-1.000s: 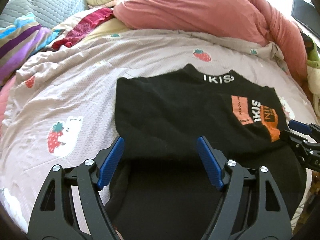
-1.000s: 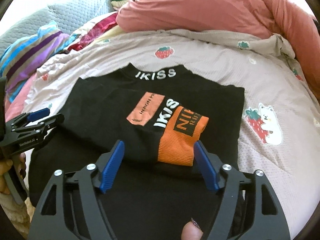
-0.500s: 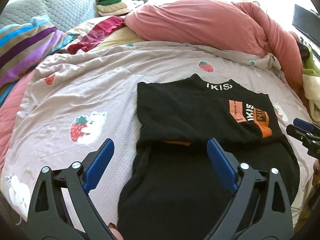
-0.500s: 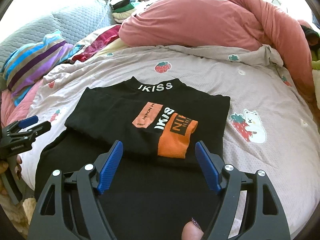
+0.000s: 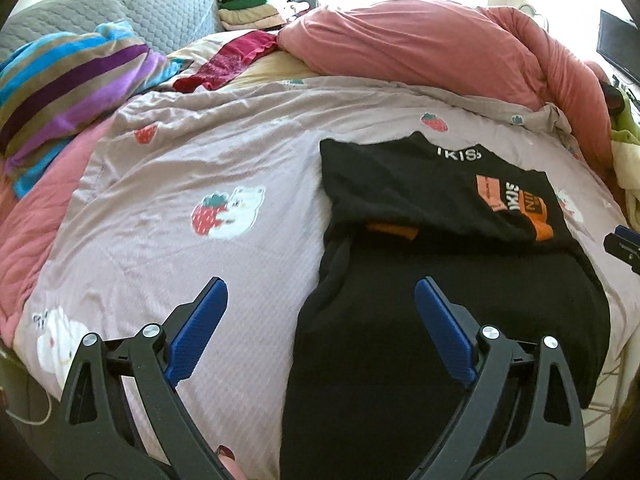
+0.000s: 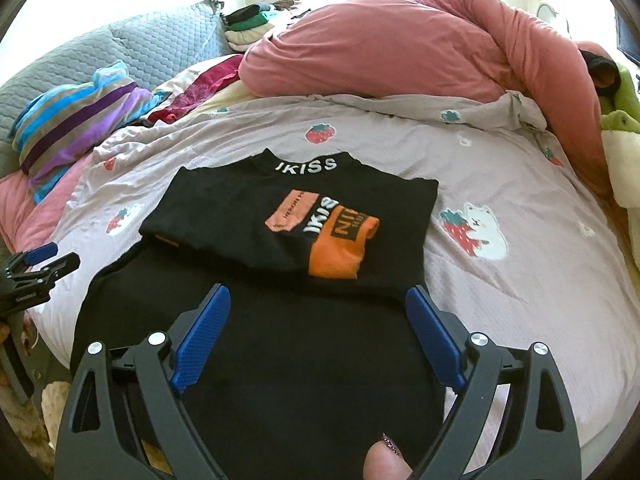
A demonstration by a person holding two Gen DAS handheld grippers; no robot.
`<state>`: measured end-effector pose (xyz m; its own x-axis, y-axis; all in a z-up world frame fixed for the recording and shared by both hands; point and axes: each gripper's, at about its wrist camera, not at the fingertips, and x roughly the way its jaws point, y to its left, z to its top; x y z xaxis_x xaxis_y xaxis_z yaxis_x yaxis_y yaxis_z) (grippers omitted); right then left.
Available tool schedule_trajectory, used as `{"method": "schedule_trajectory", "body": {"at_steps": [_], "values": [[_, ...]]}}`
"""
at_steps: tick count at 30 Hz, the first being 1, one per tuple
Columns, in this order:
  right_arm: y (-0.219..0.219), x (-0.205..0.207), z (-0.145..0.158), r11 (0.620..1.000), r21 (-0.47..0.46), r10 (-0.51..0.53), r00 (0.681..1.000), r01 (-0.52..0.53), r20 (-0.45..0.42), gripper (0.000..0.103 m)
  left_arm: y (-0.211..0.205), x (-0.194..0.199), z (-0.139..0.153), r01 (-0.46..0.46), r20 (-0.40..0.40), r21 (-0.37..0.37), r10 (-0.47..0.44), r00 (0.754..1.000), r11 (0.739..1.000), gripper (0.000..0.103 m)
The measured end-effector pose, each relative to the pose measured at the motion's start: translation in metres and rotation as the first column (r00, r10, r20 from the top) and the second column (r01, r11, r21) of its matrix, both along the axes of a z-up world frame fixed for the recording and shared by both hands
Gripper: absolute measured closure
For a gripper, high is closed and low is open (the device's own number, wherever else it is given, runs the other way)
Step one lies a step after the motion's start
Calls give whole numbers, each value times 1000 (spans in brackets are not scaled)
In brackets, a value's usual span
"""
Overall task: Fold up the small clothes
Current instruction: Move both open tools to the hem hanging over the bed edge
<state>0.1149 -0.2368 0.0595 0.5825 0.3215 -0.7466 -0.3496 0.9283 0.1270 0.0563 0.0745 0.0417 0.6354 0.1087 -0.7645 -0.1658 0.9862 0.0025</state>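
**Across the bedspread: one black garment, two gaping tongs**

Centre-right in the left wrist view lies one black garment (image 5: 448, 280), spread on a mauve bedspread (image 5: 248, 264) printed with strawberries and white bears. Its upper part is folded down over the lower part, so that one white-lettered collar sits at the top and one orange cuff (image 6: 340, 248) lies across the front, just beside one salmon label patch (image 6: 292, 210). A second sliver of orange (image 5: 394, 230) peeps from under the fold at the garment's left side.

The left gripper (image 5: 320, 320) fills the bottom of its own frame, its two blue pads (image 5: 198, 332) standing wide apart. One pad is over bare bedspread, the other over the black cloth, and neither pinches anything. The right gripper (image 6: 318, 330) sits at the bottom of its frame above the garment's lower half. Its jaws are opening, with cloth seen below them but nothing clamped. One fingertip (image 6: 386, 462) shows at the bottom edge between its arms. Each gripper also appears at the other view's edge: the left one at far left, the right one at far right.

Behind, I count one pink duvet (image 5: 432, 44) heaped across the upper right, one striped pillow (image 5: 68, 92) at upper left, one grey quilted cushion (image 6: 132, 52), one crimson cloth (image 5: 228, 64) and one small stack of folded clothes (image 5: 252, 6) at top centre.
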Motion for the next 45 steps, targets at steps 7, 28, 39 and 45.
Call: {"method": "schedule_trajectory", "body": {"at_steps": [7,28,39,45], "values": [[-18,-20,-7,1000,-12,-22,1000,22,-9,14,12,-23,-11,-26,-25,-24,26,999,999,15],[-53,-69,-54,999,-42,-35,992,30,-120,13,15,-83,-47,-28,-99,-178,11,995,984,36],[-65,-89,-73,999,-45,-27,985,19,-172,13,18,-102,-70,-67,-155,-236,31,988,969,55],[-71,-98,-81,999,-52,-22,980,12,-199,13,15,-110,-79,-62,-170,-267,16,985,962,72]]}}
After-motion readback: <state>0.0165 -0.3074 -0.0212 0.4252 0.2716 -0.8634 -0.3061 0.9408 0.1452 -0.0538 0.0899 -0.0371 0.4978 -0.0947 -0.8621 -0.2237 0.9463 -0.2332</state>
